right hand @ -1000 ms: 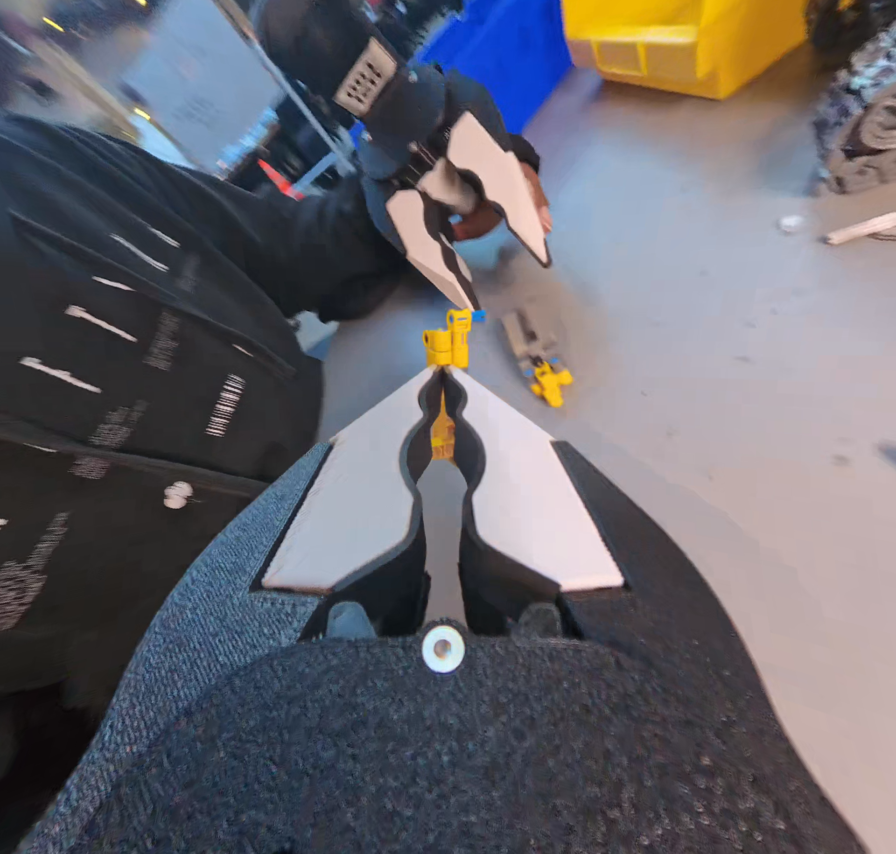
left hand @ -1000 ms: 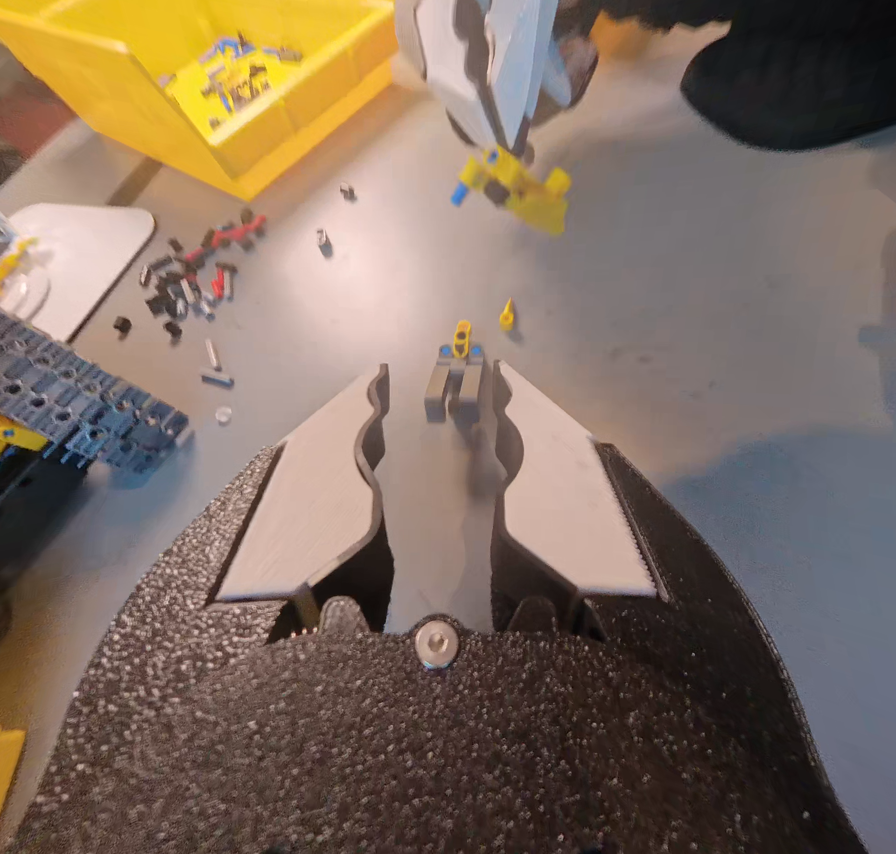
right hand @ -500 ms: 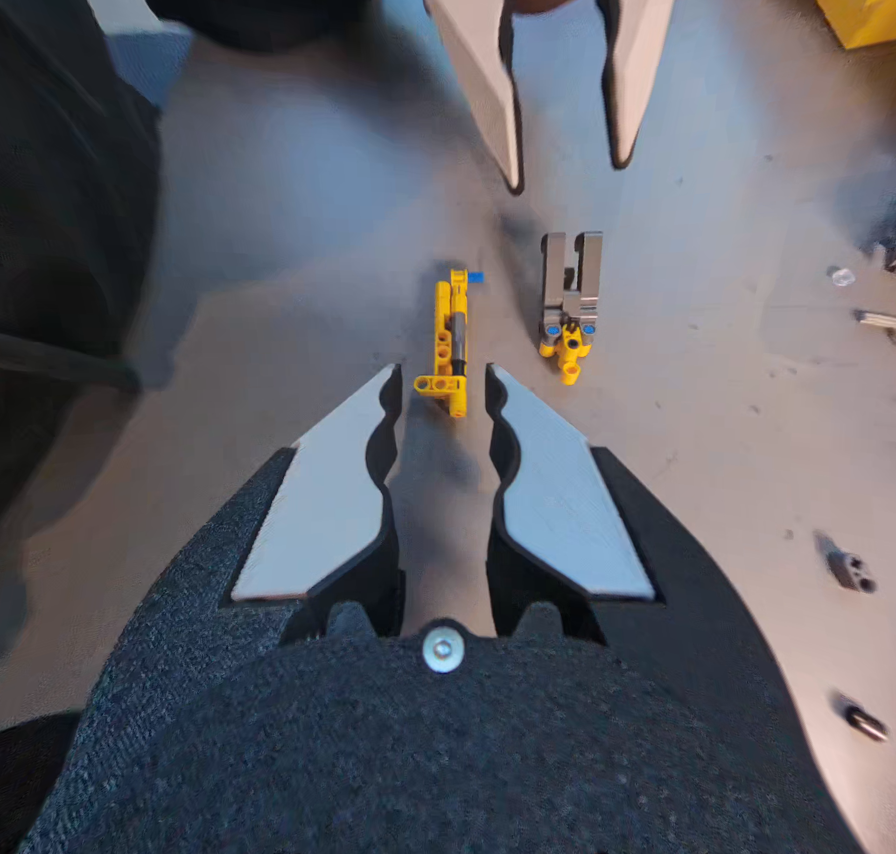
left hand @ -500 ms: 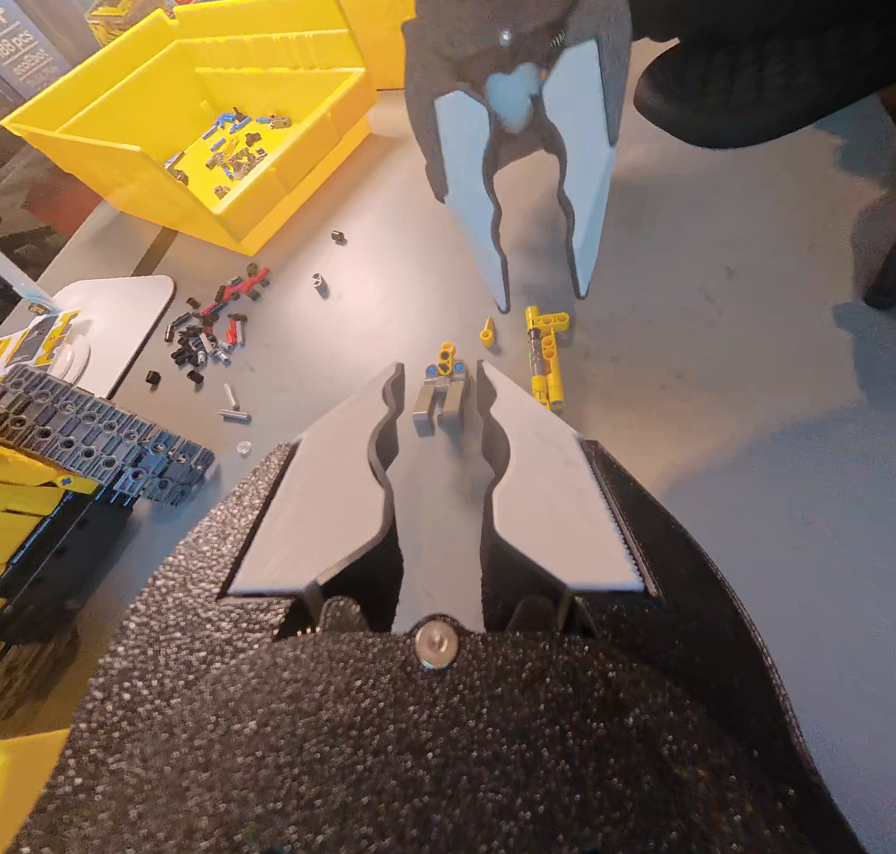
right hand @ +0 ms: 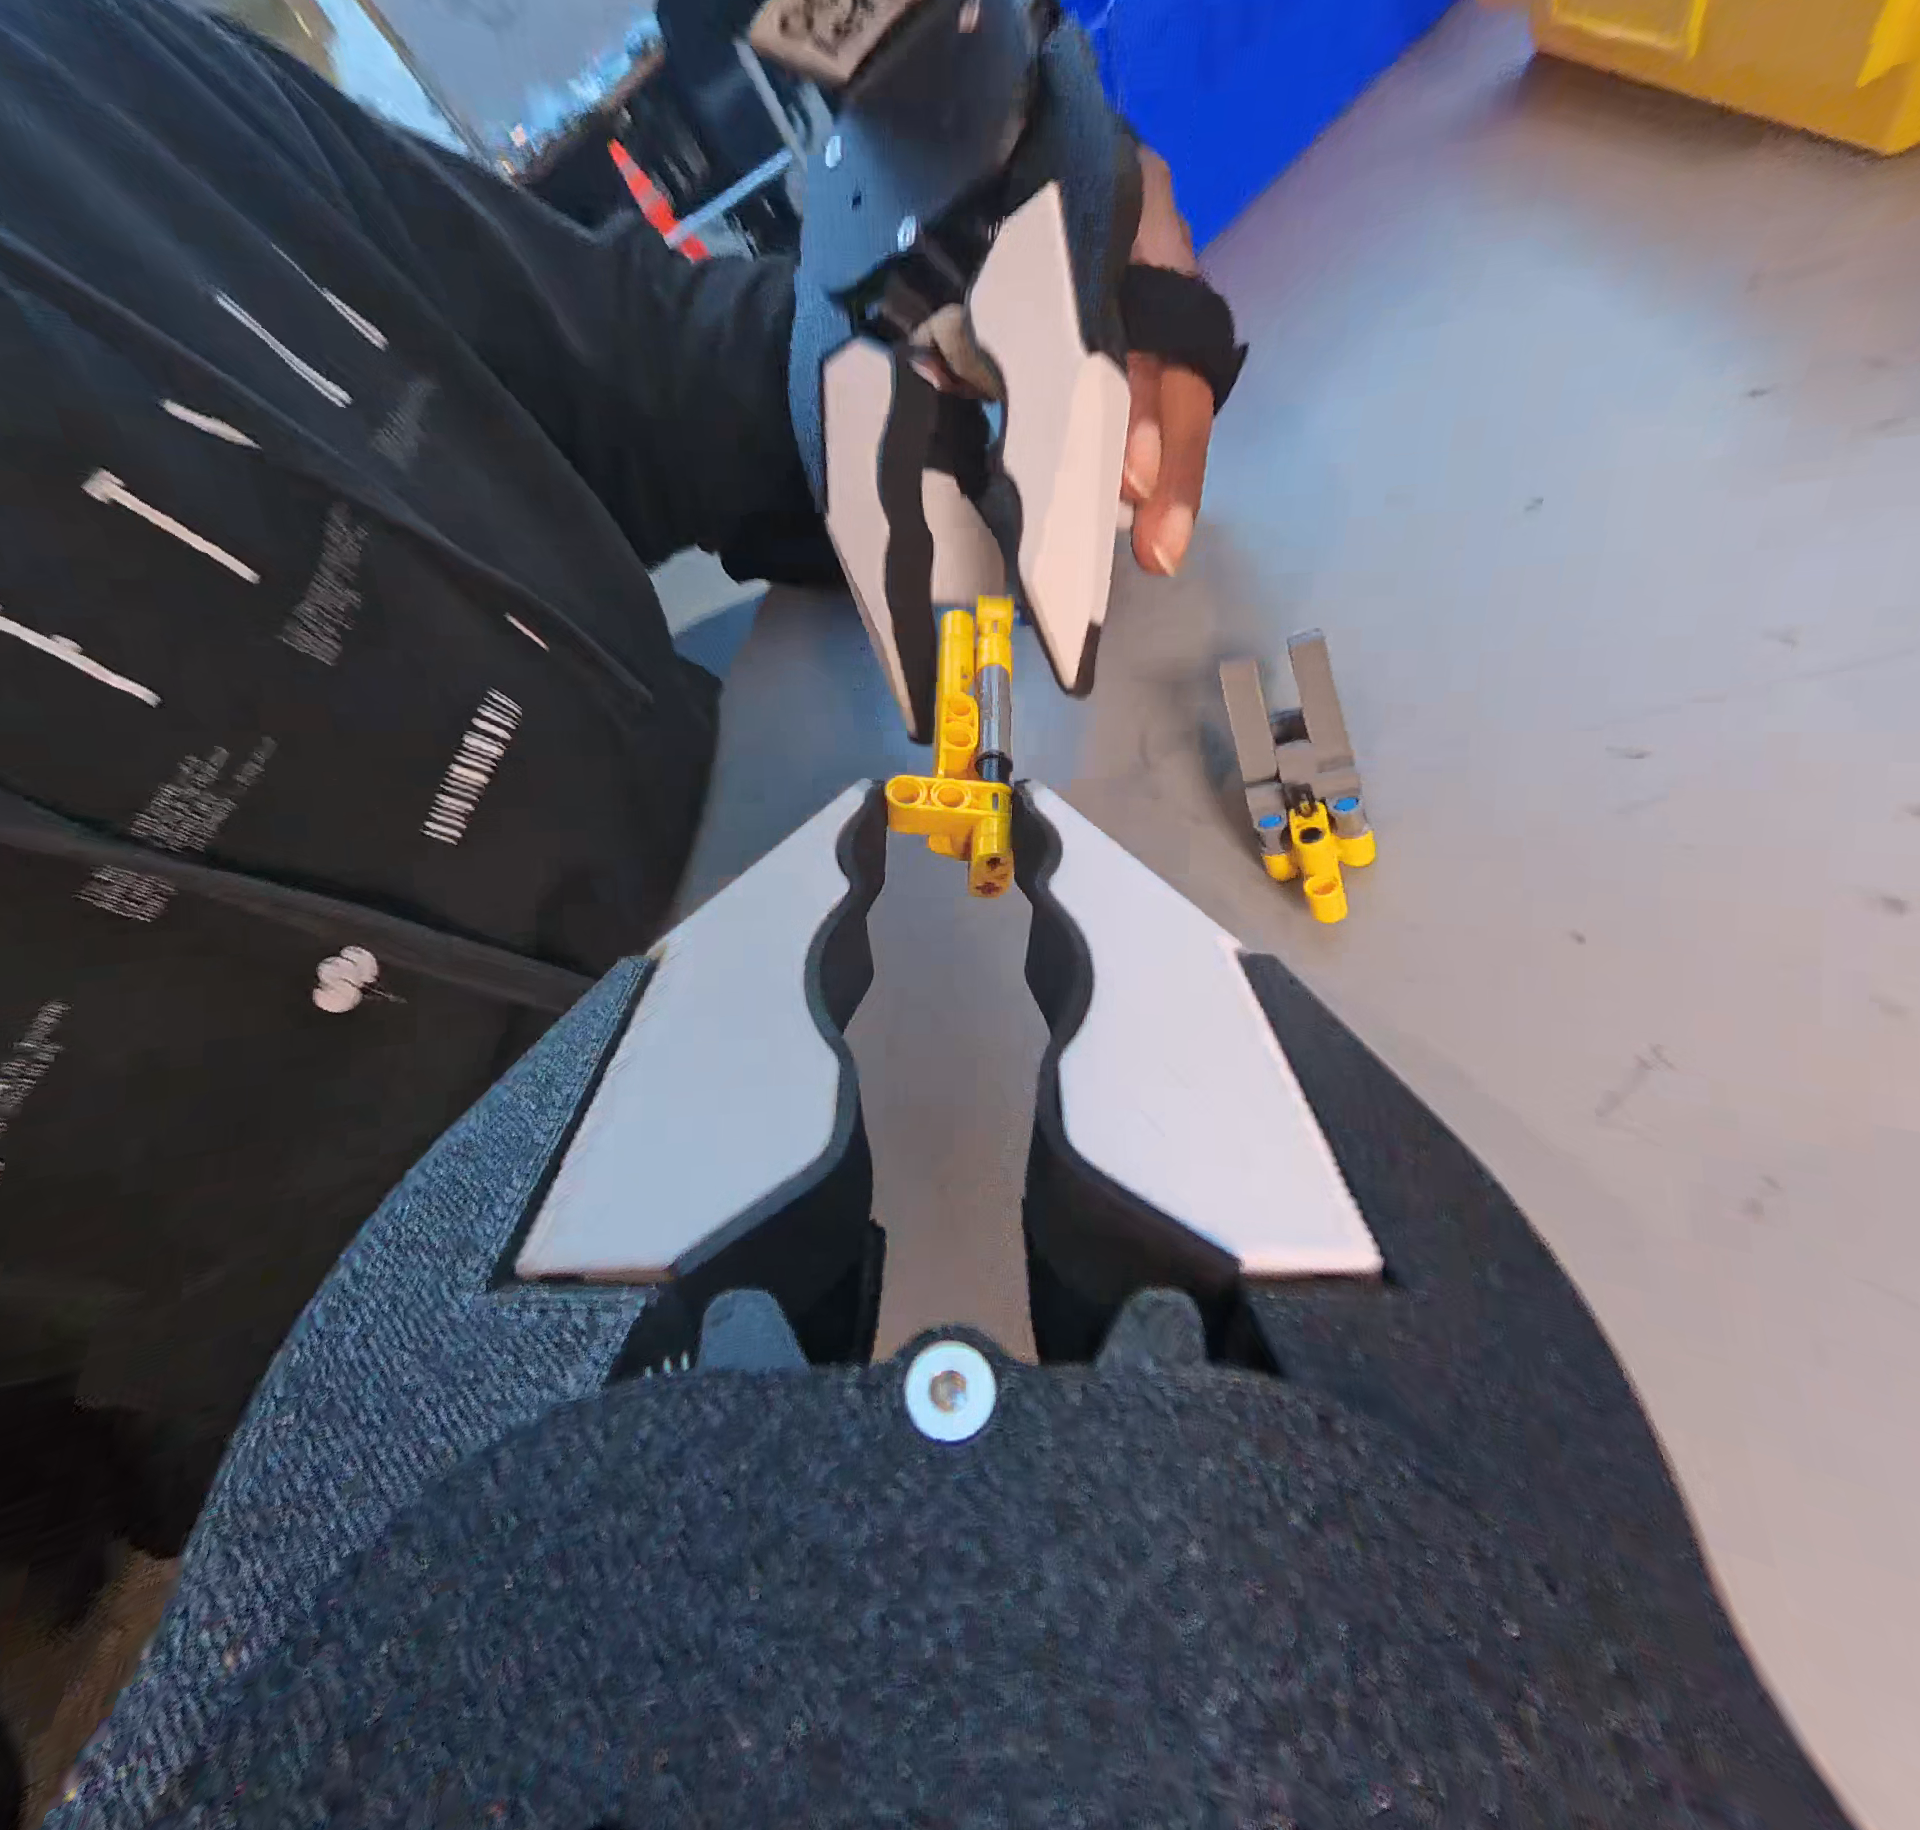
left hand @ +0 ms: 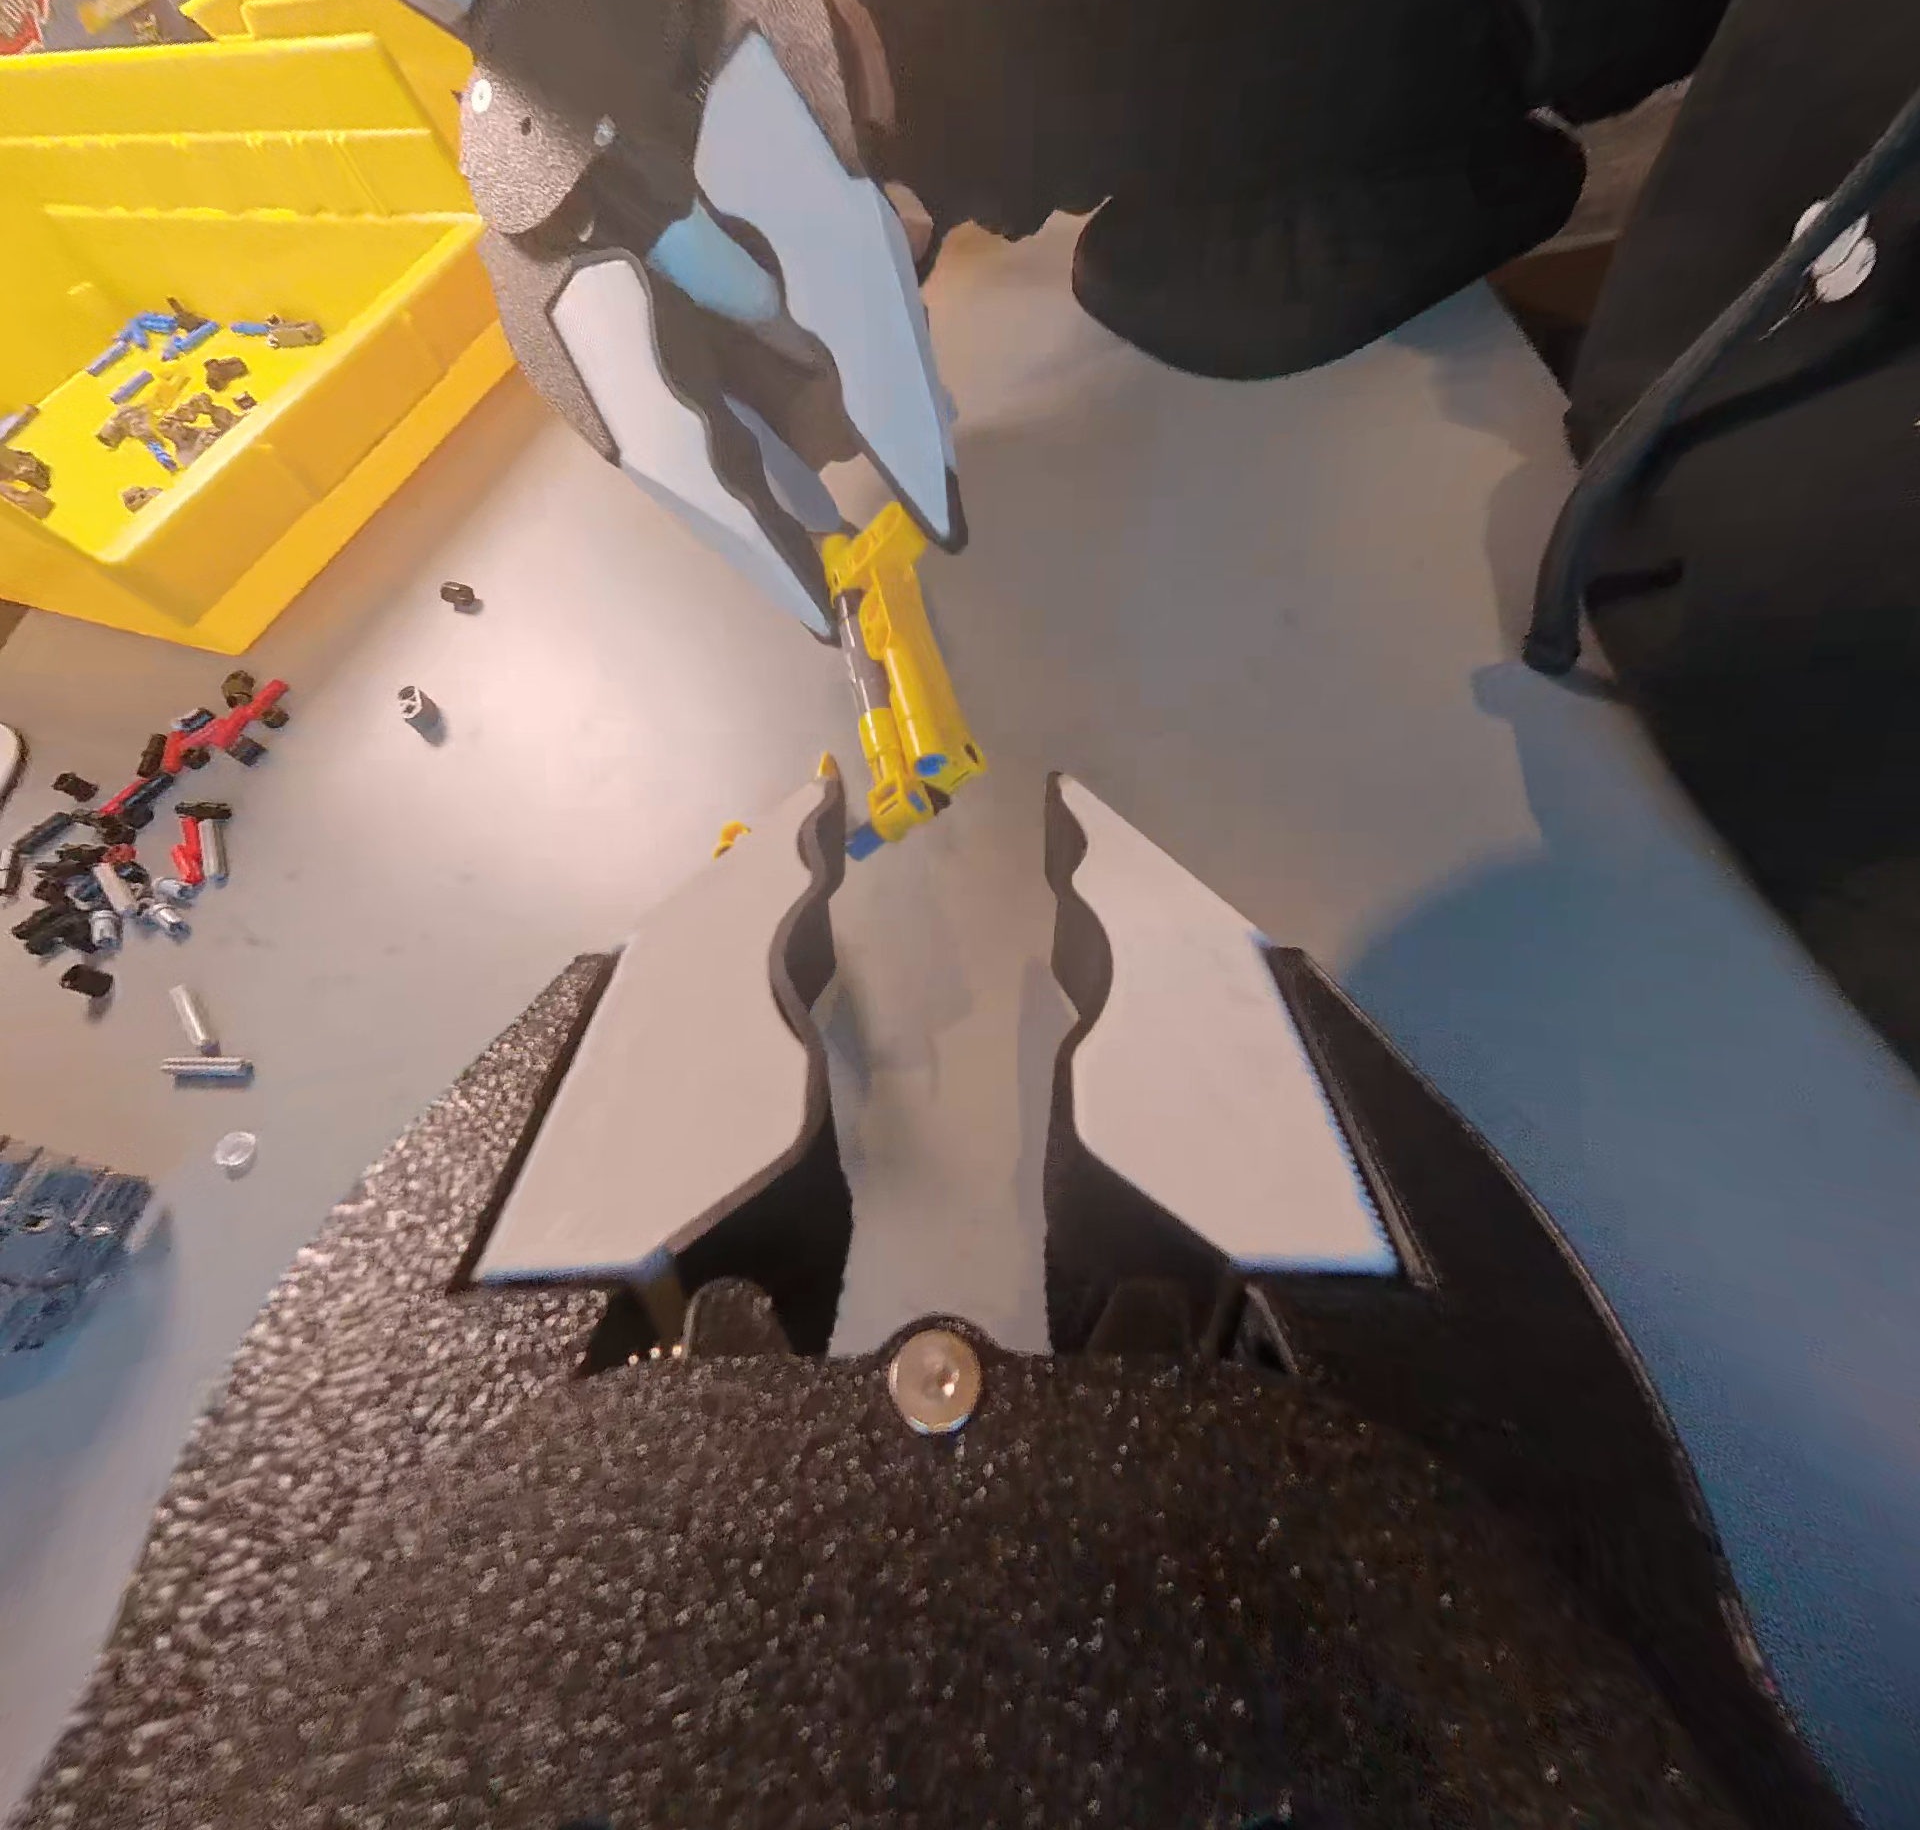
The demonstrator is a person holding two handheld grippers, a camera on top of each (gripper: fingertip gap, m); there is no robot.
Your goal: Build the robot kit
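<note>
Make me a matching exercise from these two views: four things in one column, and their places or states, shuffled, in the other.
Things:
1. yellow beam assembly
2. grey and yellow assembly
3. small blue and dark pieces
4. left gripper

Places or states:
A. open
B. lying by itself on the grey table
C. clamped between the tips of the right gripper
D. inside the yellow bin

Pairs: 1-C, 2-B, 3-D, 4-A
</note>
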